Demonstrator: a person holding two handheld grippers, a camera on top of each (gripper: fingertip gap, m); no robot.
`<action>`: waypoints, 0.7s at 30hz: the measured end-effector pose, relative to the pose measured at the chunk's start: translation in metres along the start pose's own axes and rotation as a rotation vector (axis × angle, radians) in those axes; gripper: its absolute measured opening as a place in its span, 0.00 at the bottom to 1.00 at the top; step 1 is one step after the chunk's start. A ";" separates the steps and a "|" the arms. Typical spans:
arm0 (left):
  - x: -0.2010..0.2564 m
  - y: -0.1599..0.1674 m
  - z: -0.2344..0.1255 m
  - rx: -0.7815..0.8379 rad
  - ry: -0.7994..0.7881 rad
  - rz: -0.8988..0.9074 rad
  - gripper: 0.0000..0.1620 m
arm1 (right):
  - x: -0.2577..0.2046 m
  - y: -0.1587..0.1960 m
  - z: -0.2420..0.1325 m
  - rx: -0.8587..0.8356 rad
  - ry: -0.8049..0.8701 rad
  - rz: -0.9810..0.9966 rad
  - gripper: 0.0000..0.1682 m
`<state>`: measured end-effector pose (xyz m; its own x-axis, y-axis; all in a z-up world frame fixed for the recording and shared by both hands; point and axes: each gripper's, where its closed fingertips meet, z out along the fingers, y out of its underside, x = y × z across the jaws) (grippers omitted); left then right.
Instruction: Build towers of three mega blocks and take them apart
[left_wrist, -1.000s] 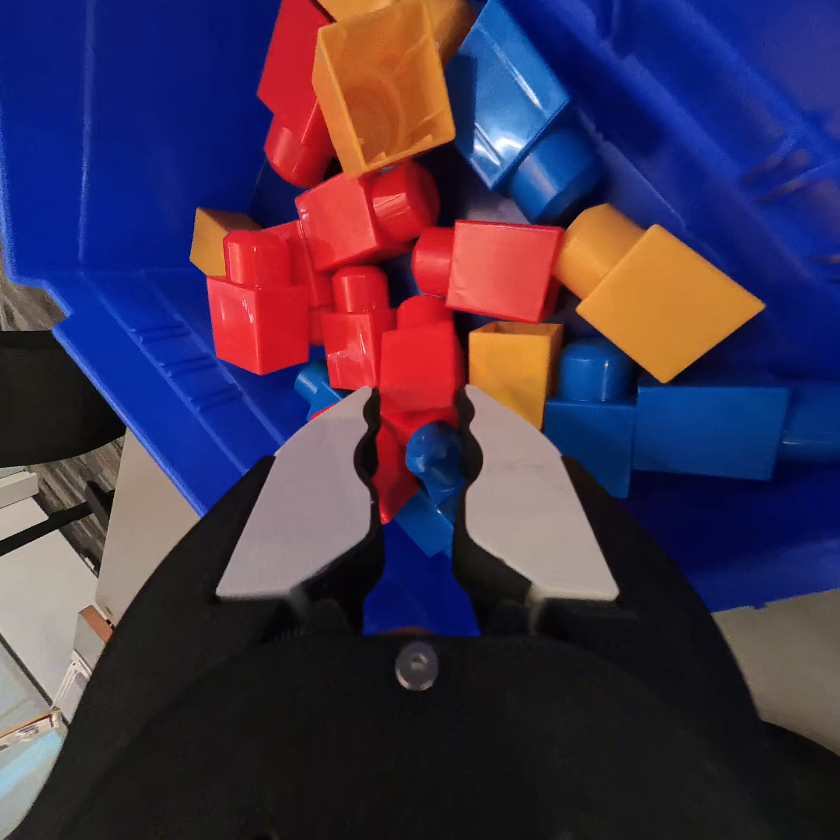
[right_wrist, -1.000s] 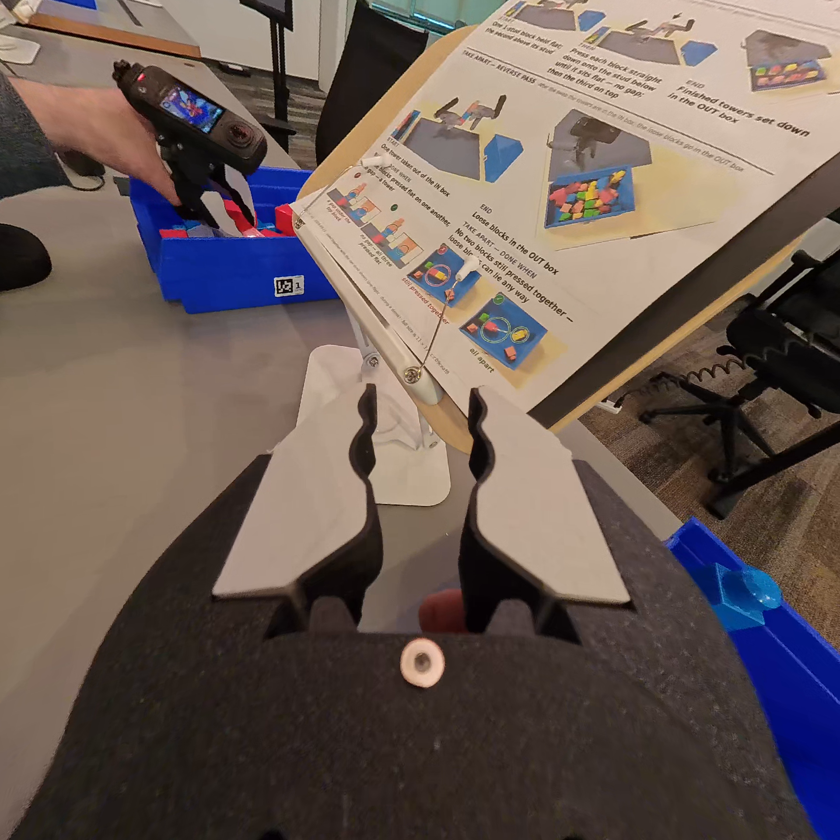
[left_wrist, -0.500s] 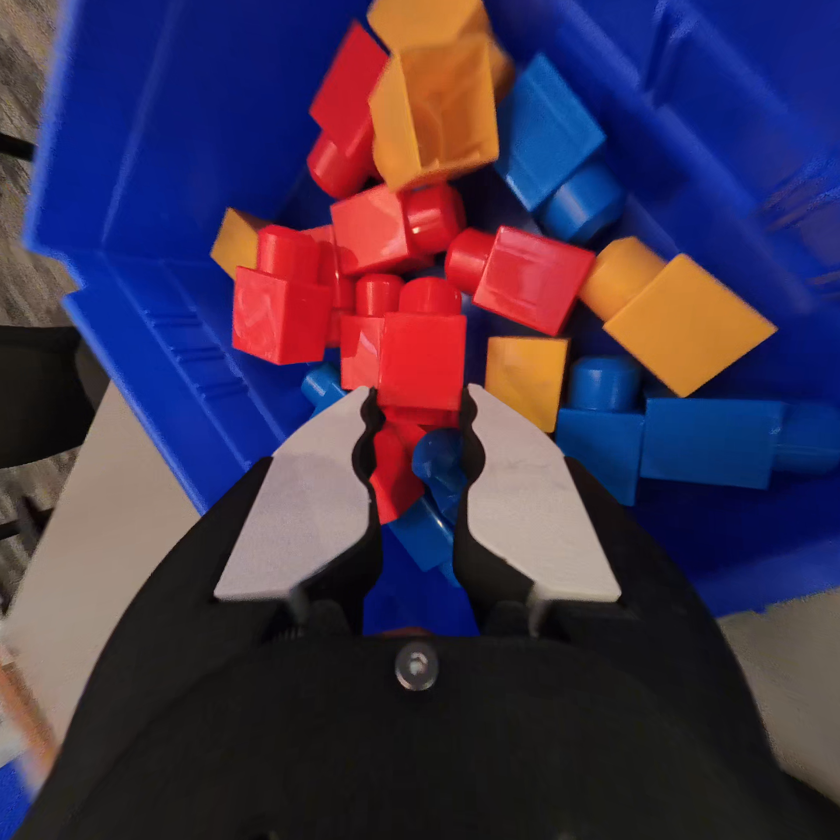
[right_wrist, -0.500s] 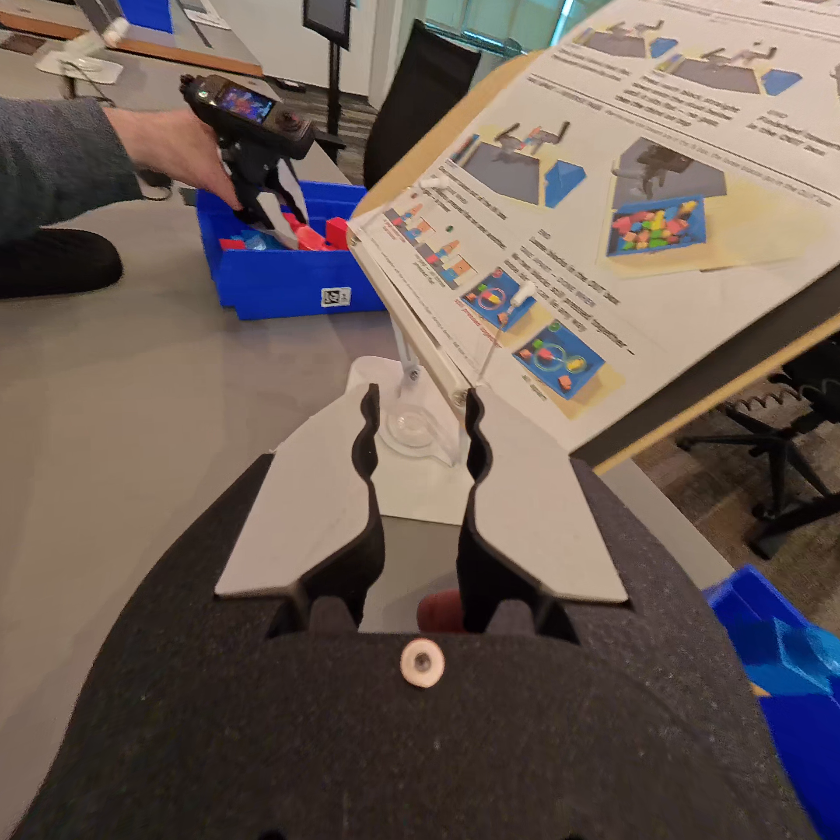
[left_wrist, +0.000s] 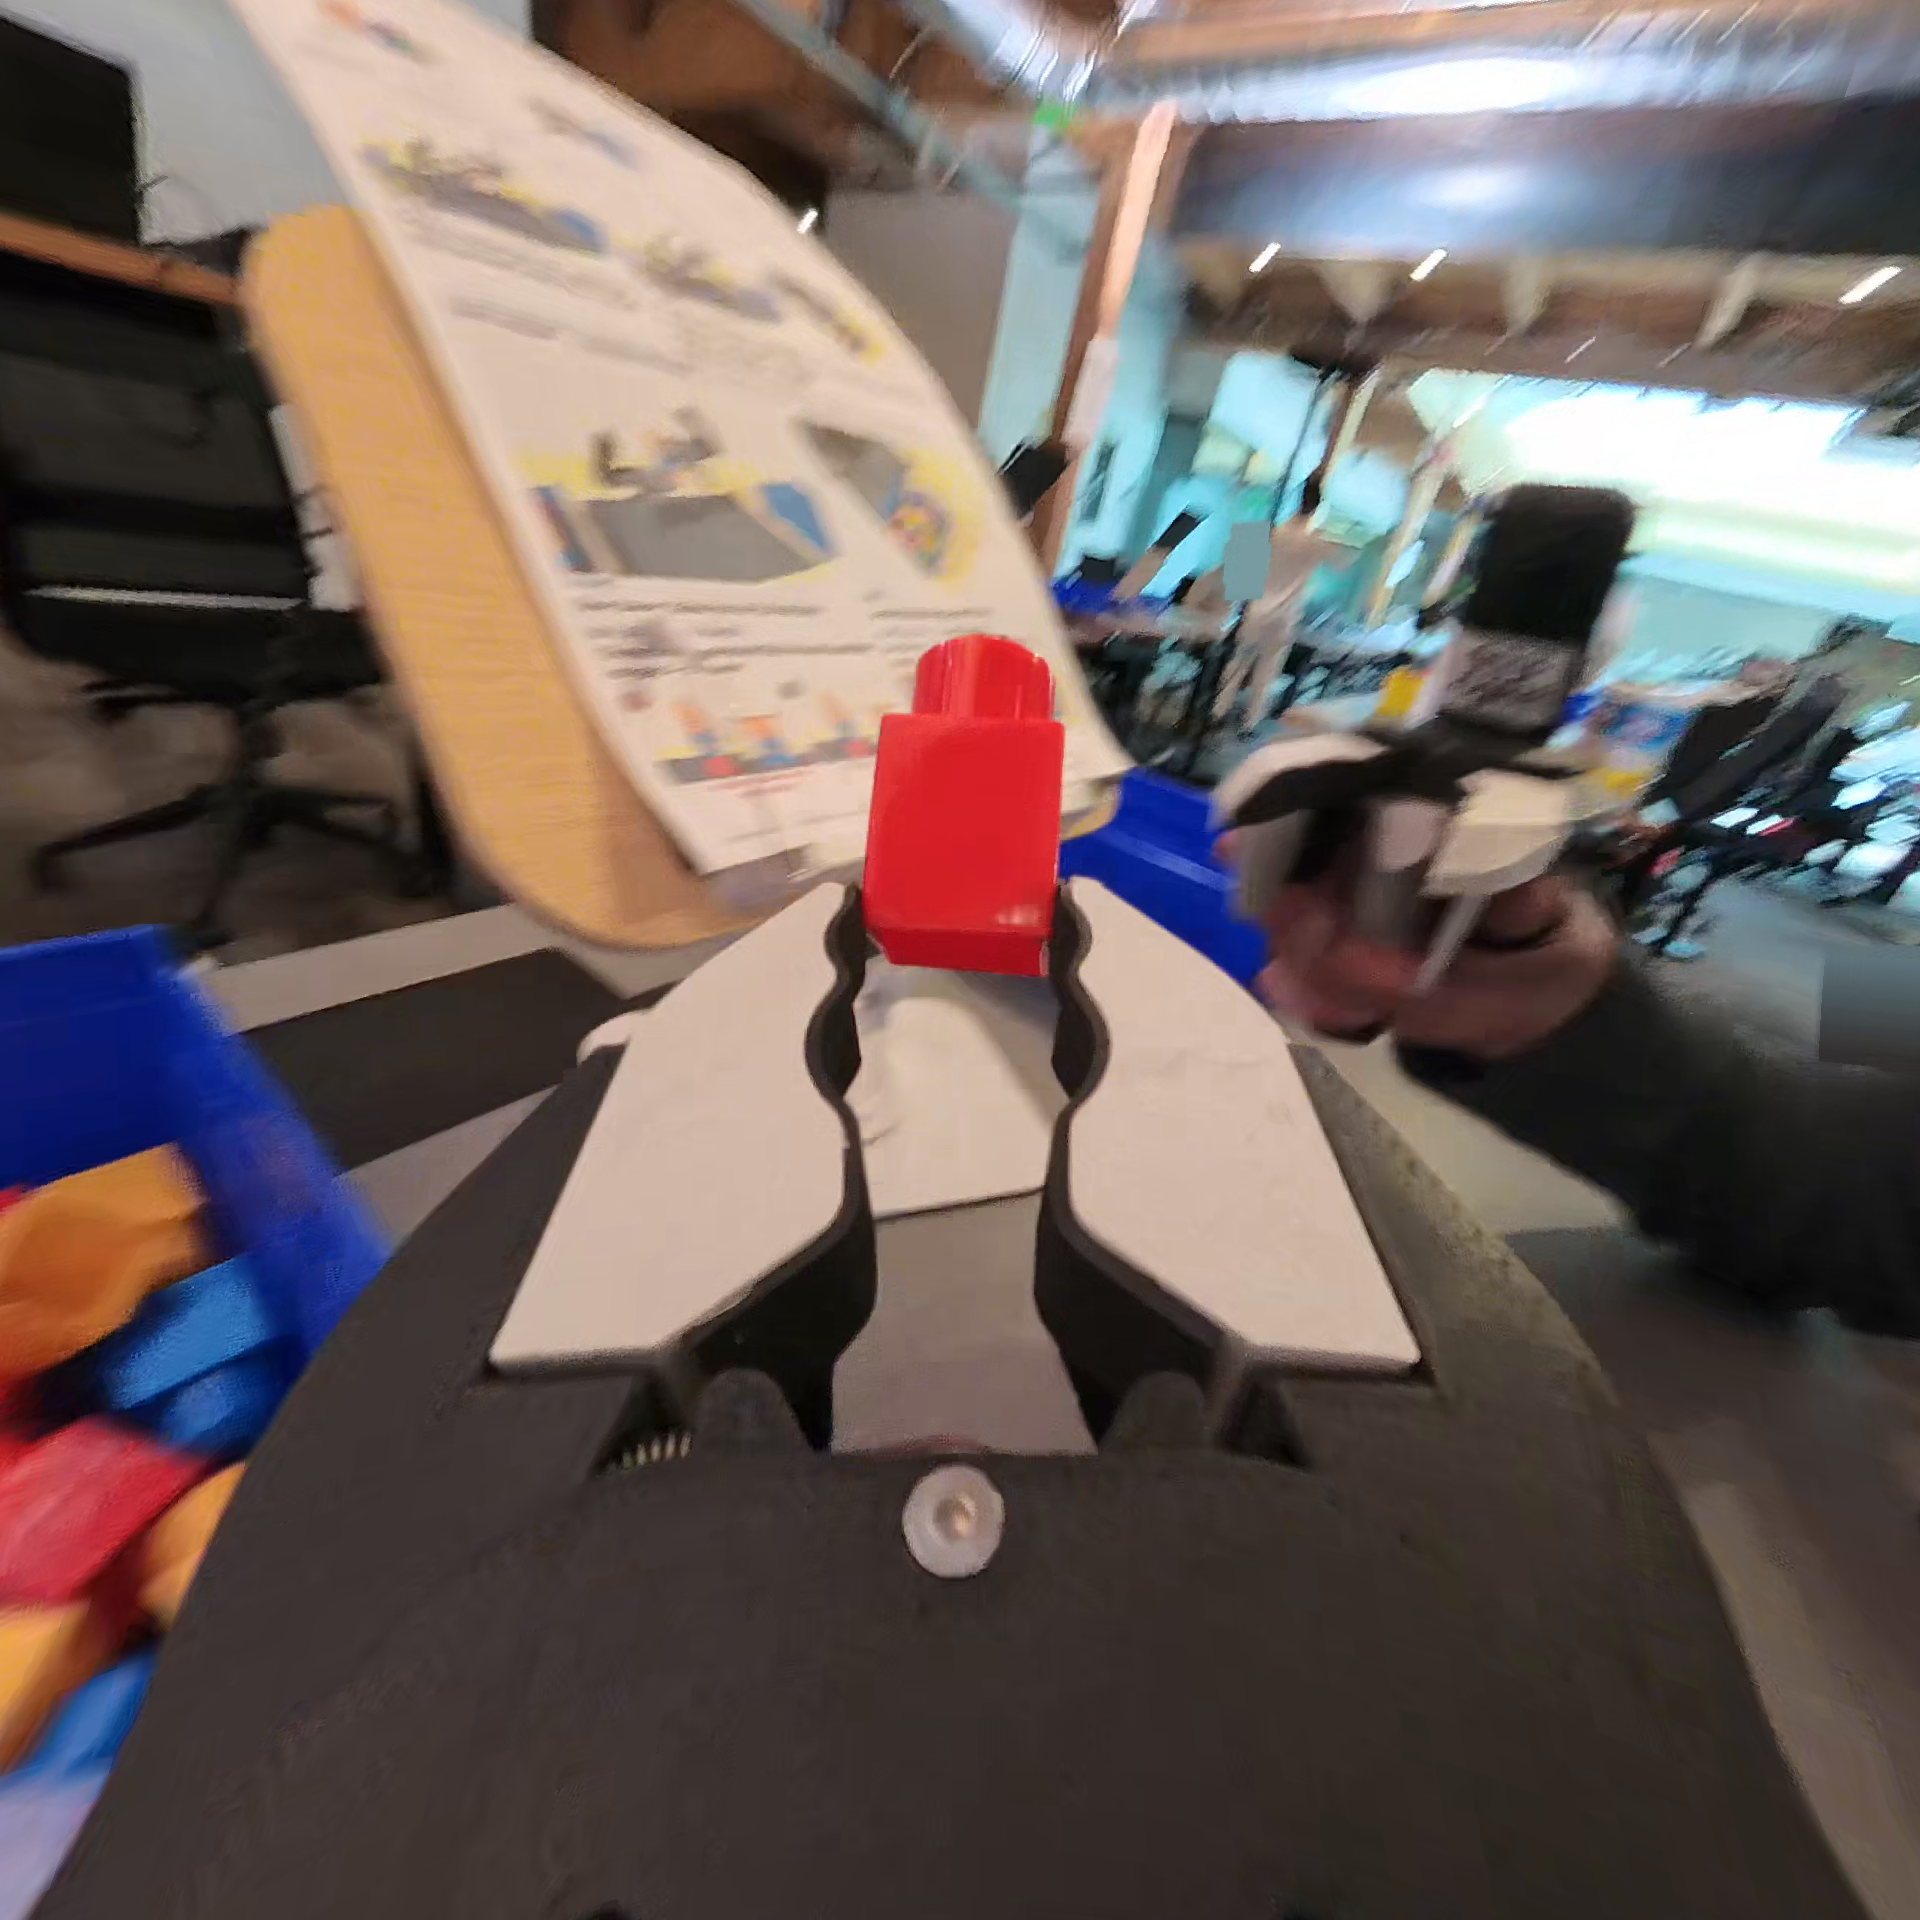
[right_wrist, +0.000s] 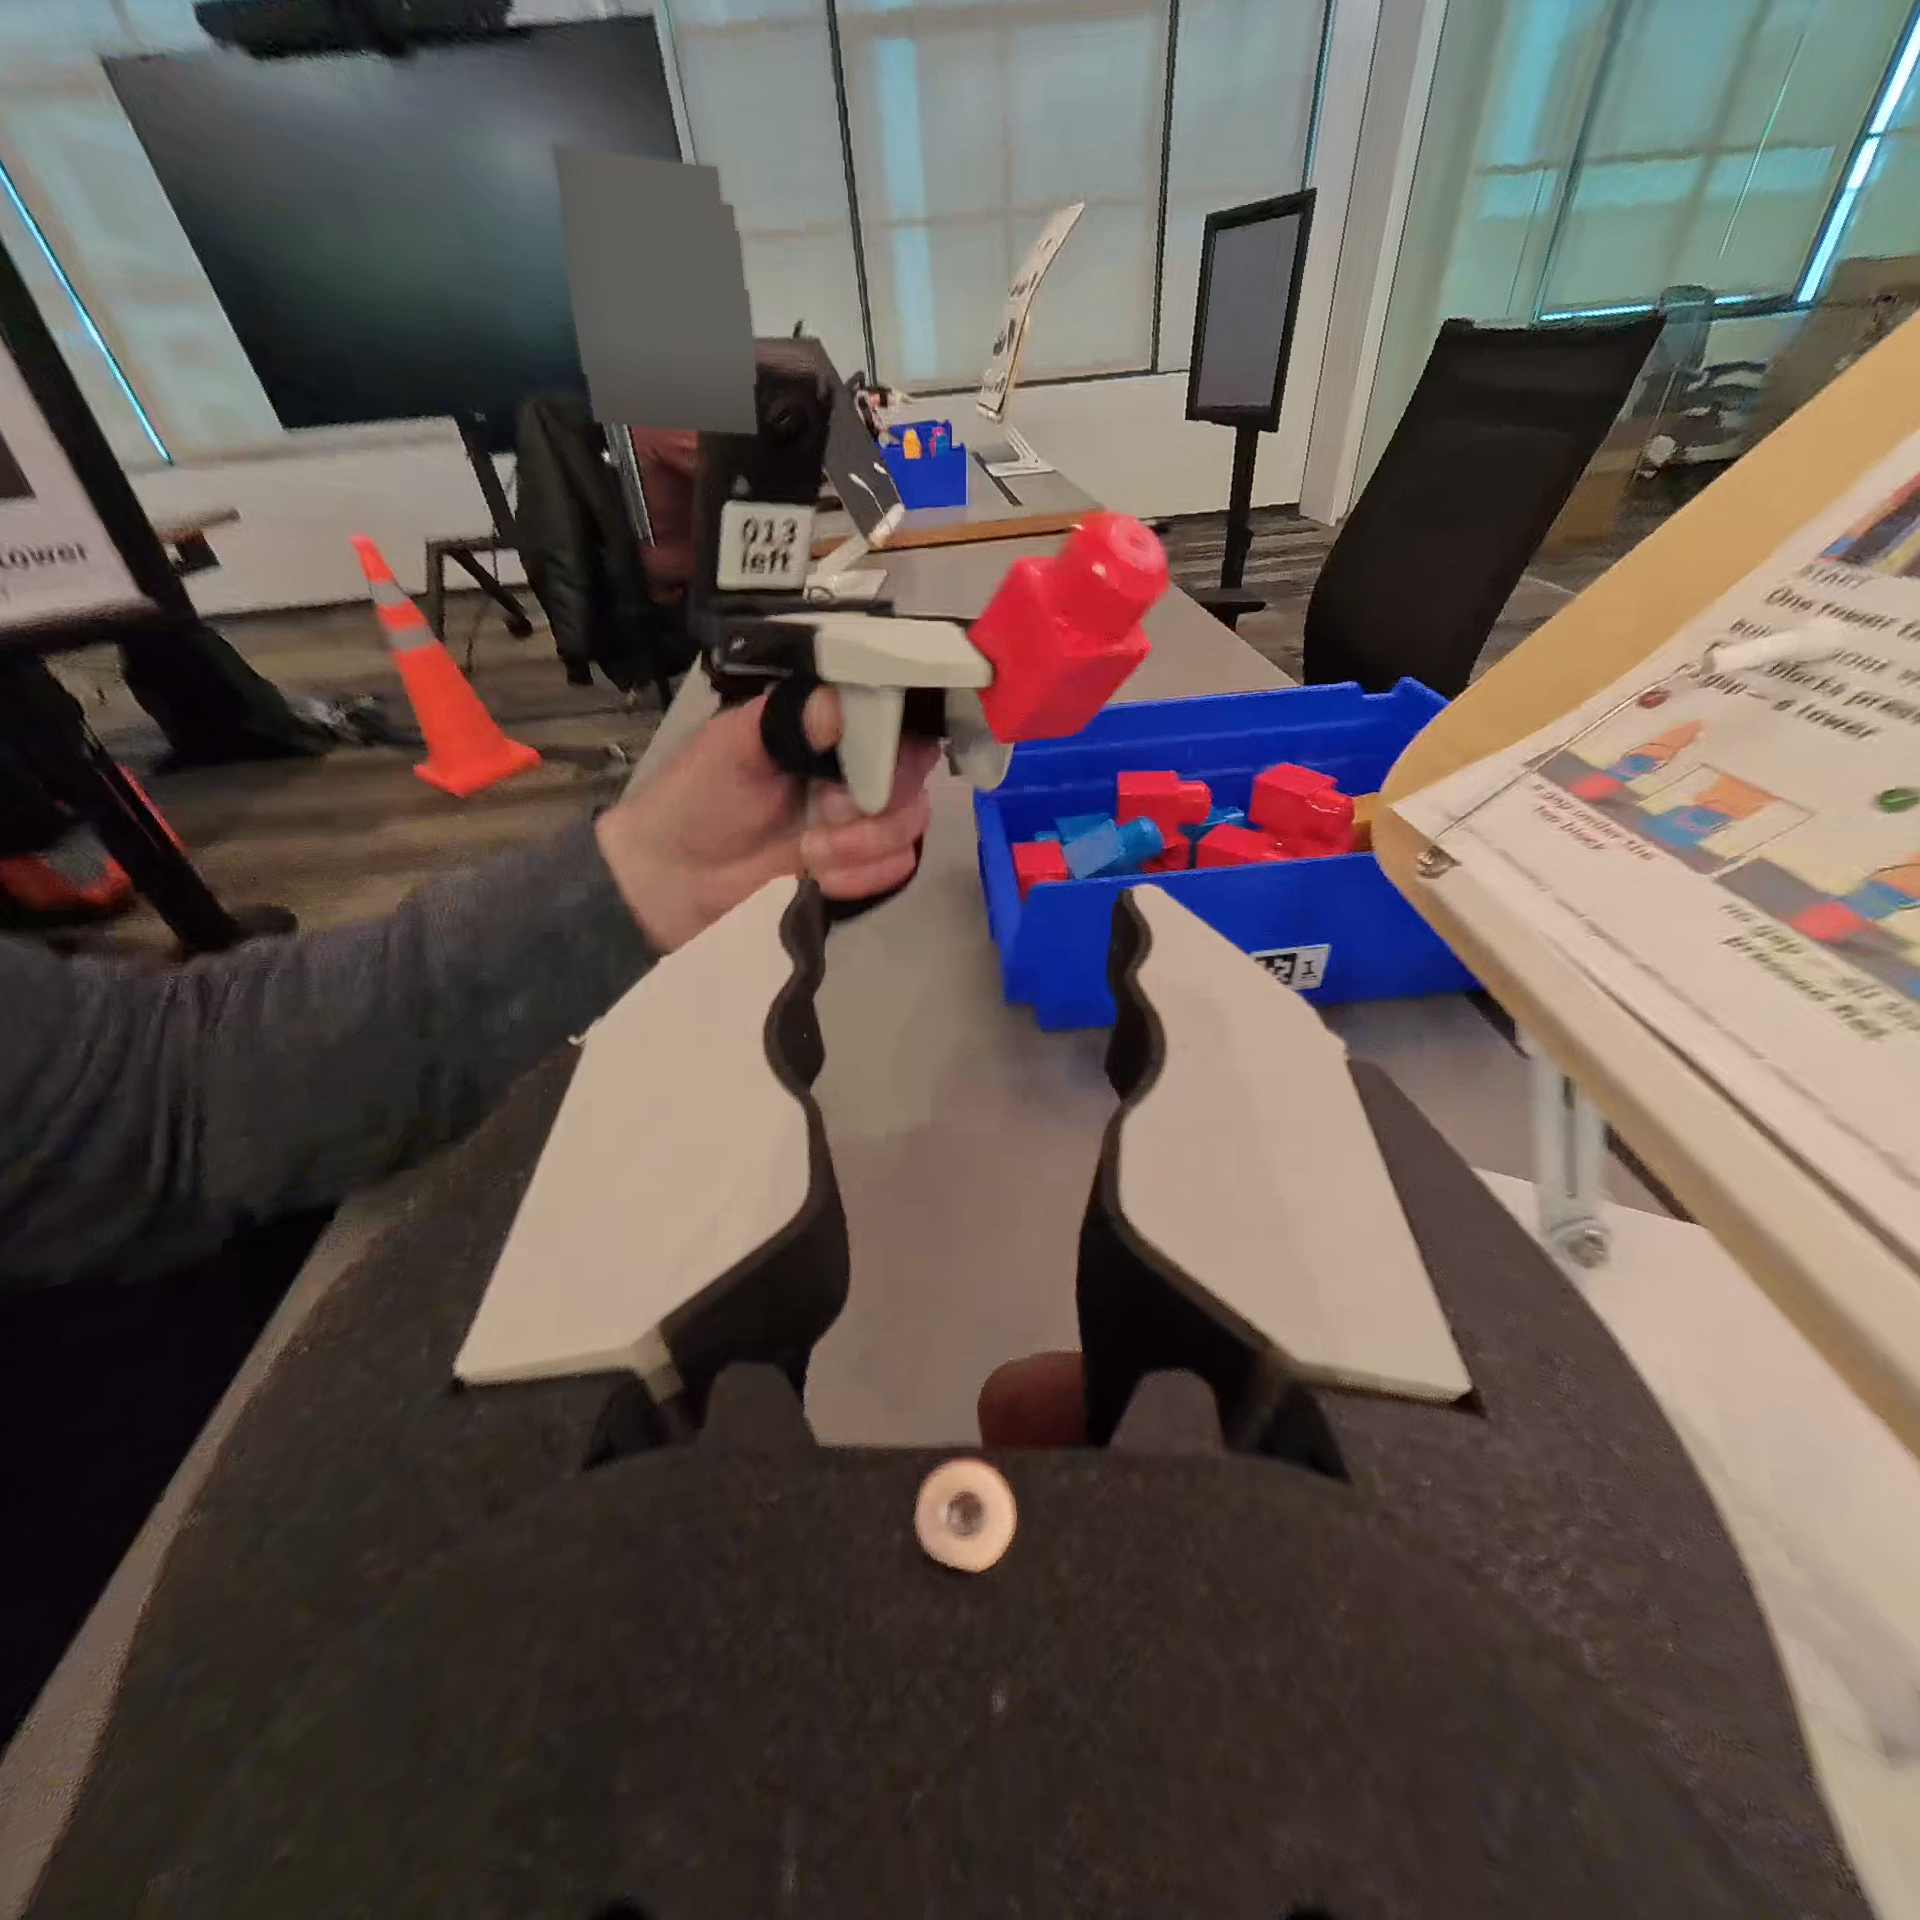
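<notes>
red single-stud plastic block (left_wrist: 961, 844) clamped at the left gripper (left_wrist: 958, 923) tips above the table, blue plastic bin (right_wrist: 1226, 940) holding red and blue blocks (right_wrist: 1184, 826), right gripper (right_wrist: 961, 930) spread apart and empty

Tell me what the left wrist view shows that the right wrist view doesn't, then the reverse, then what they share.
Only the left wrist view shows the right gripper from outside, with the hand holding it. Only the right wrist view shows the orange traffic cone and the tag on the blue bin. Both show the red block pinched by the left gripper, the bin of blocks and the instruction board.
</notes>
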<state>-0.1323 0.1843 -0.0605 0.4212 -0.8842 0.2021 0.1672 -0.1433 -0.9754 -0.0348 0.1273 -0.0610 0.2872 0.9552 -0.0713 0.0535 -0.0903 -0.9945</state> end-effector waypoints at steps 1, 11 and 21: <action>0.015 -0.002 0.004 0.060 0.048 -0.017 0.21 | 0.001 0.002 0.007 0.012 -0.001 0.025 0.32; 0.087 0.022 0.054 0.212 0.315 -0.166 0.20 | 0.001 0.010 0.022 0.170 -0.087 0.181 0.32; 0.087 0.030 0.061 0.243 0.350 -0.214 0.21 | 0.002 -0.001 0.011 0.283 -0.155 0.240 0.28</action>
<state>-0.0358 0.1299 -0.0670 0.0359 -0.9487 0.3142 0.4386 -0.2676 -0.8579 -0.0447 0.1324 -0.0611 0.1109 0.9495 -0.2935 -0.2695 -0.2555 -0.9285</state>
